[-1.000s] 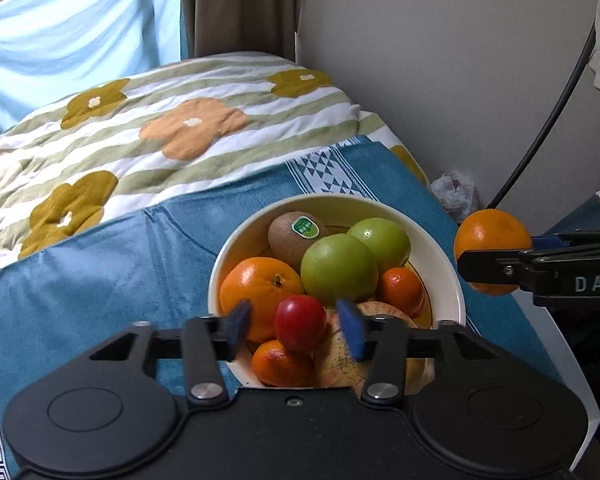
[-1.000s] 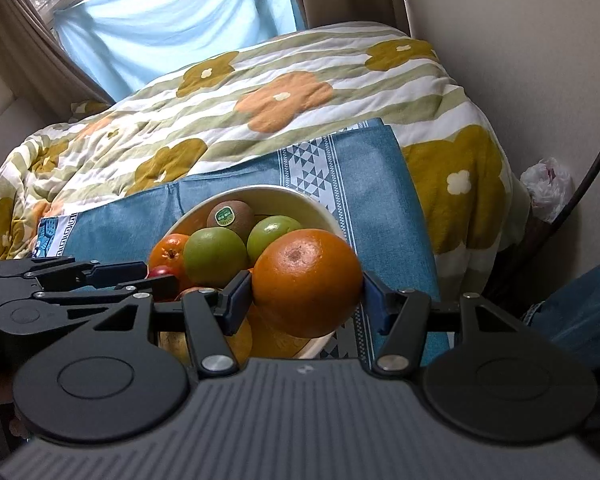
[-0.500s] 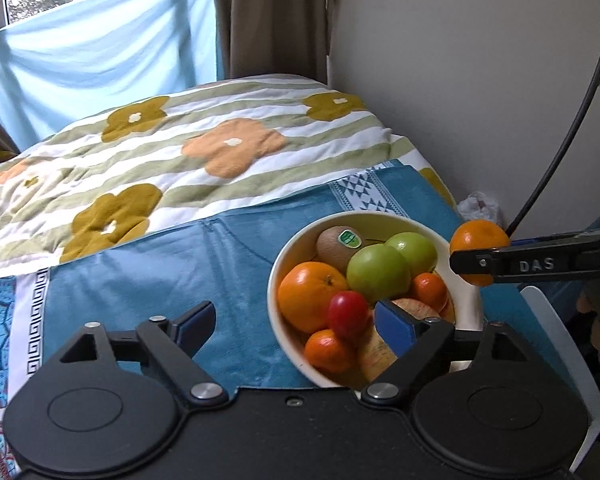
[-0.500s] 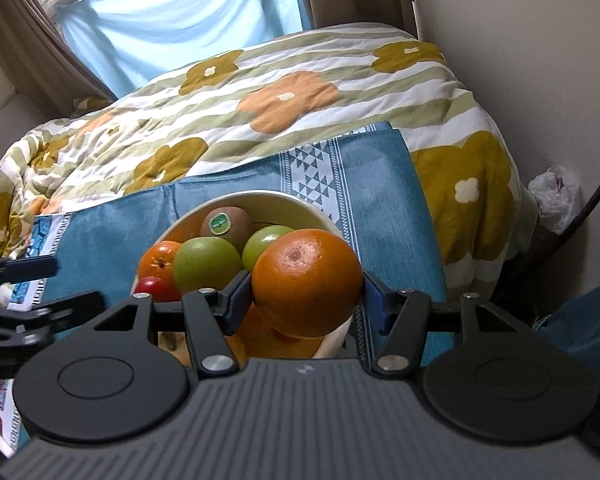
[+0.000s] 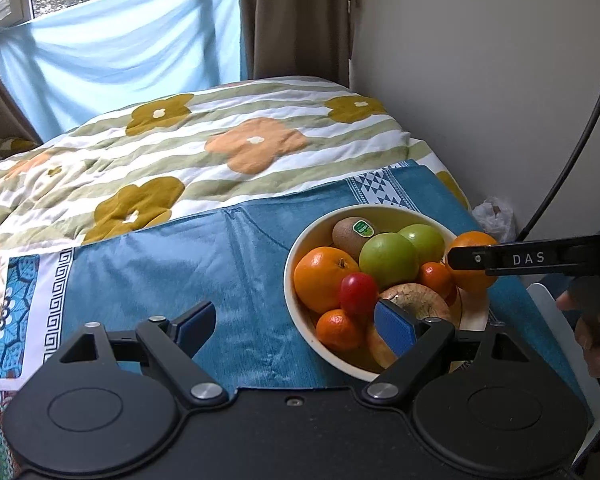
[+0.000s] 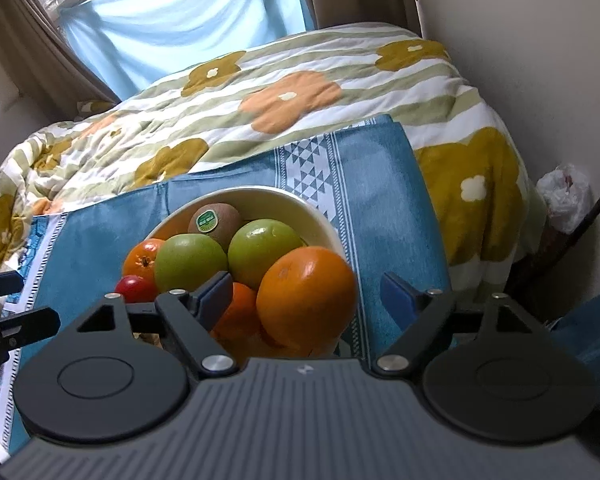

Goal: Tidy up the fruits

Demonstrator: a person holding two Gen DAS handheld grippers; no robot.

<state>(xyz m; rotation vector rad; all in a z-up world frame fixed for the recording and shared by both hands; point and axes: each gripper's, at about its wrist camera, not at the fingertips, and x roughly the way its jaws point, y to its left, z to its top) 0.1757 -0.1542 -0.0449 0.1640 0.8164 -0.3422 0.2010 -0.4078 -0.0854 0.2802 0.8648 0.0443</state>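
A cream bowl on a blue cloth holds a kiwi, two green apples, an orange, a small red fruit and mandarins. My left gripper is open and holds nothing; its right finger hangs over the bowl's near edge, its left finger over the cloth. My right gripper straddles a large orange that rests on the fruit at the bowl's right rim. Its jaws are opening and neither pad touches the orange.
The blue cloth lies over a bed with a flowered quilt. A wall rises close on the right, with a black cable and a white plastic bag beside it. A person's hand holds the right gripper.
The left jaws let go of the red fruit, which stays in the bowl, and the gripper drew back to the left. The right jaws spread off the large orange.
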